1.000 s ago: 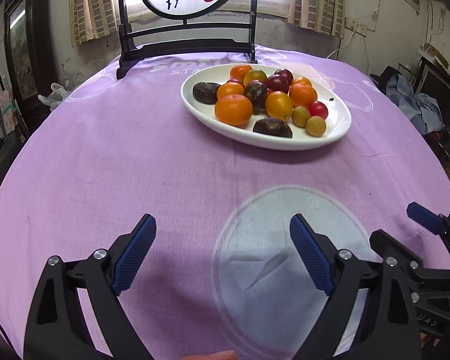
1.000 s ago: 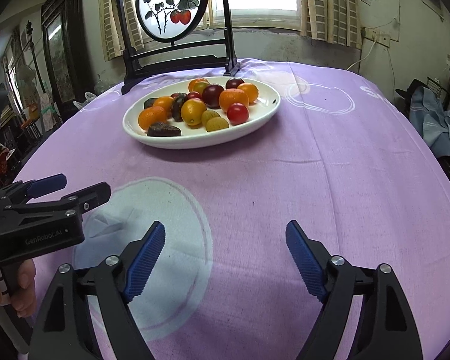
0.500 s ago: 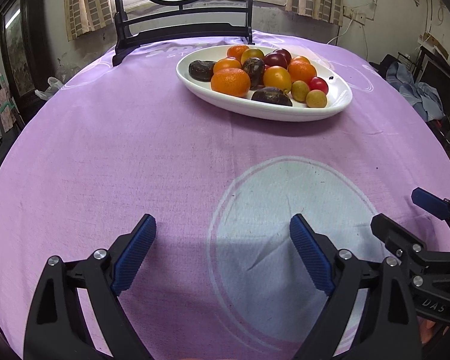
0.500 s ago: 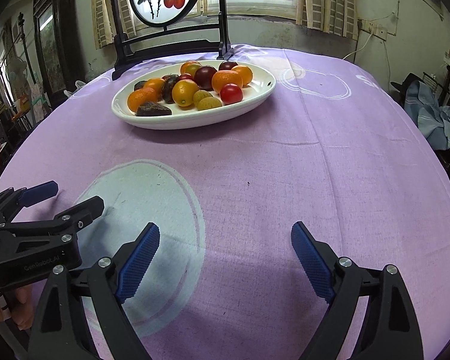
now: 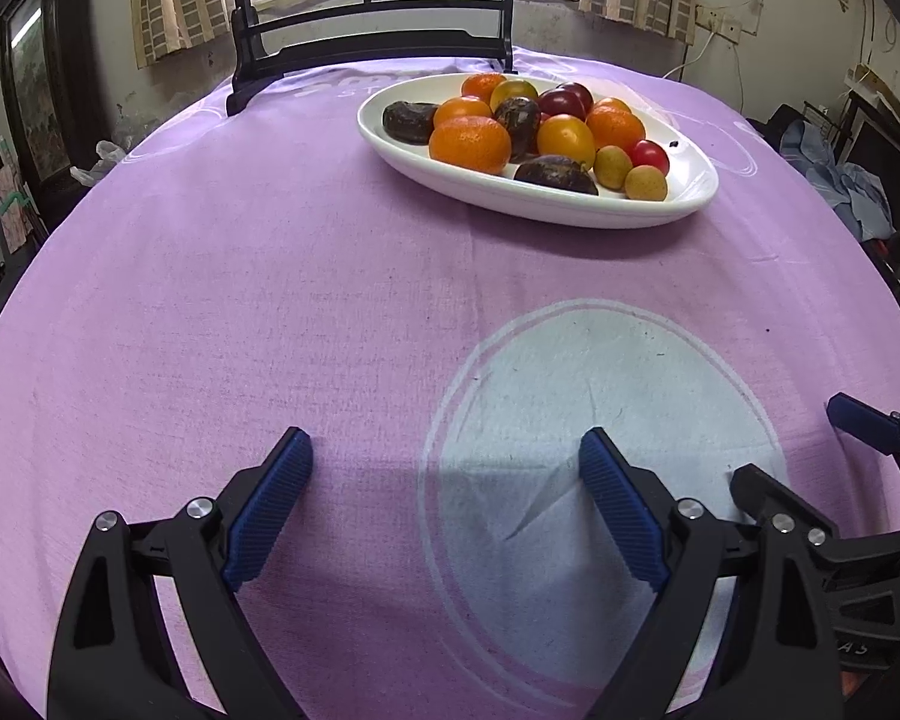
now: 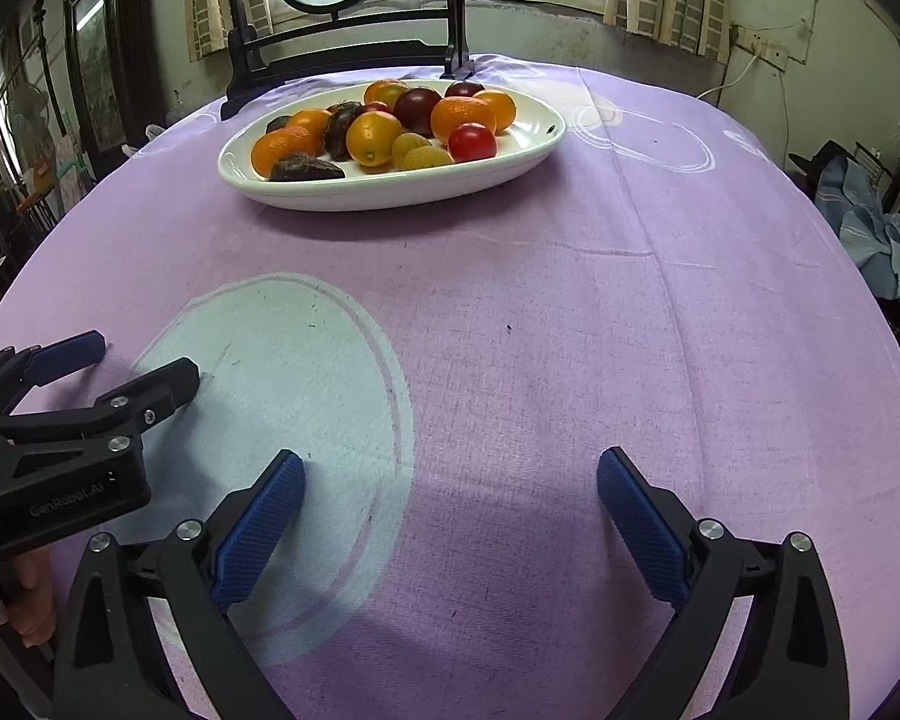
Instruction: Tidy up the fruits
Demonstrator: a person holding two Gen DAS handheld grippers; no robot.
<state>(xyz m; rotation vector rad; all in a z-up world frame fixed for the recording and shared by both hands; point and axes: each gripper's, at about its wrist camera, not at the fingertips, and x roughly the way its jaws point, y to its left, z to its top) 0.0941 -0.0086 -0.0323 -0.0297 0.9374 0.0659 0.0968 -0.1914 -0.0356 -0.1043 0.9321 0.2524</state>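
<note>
- Left wrist view: the table (image 5: 270, 300) under its purple cloth fills the frame, and over the last second the far edge has slid up and the surface has drawn nearer, so this camera has dropped lower and moved forward a little.
- The pale circle (image 5: 600, 420) printed on the cloth has grown in the same view and now lies right ahead of the left claw, partly under its right finger.
- The dish (image 5: 570, 204), white and oval, sits at the far side, right of centre; it looms larger than a second ago, yet it is well apart from both claws.
- The fruit (image 5: 510, 132) all lies piled in that dish: oranges, dark plums, small yellow and red ones. None lies loose on the cloth, and none has shifted across the frames.
- The left claw (image 5: 444, 498) is spread wide and empty, low over the near cloth.
- The right claw (image 6: 450, 516) is likewise spread and empty, just right of the left one, which shows at the near left of the right wrist view; it too has crept closer to the dish.
- My reading: both tools are closing in together, but the pile fits fruit already gathered as well as fruit awaiting sorting.
</note>
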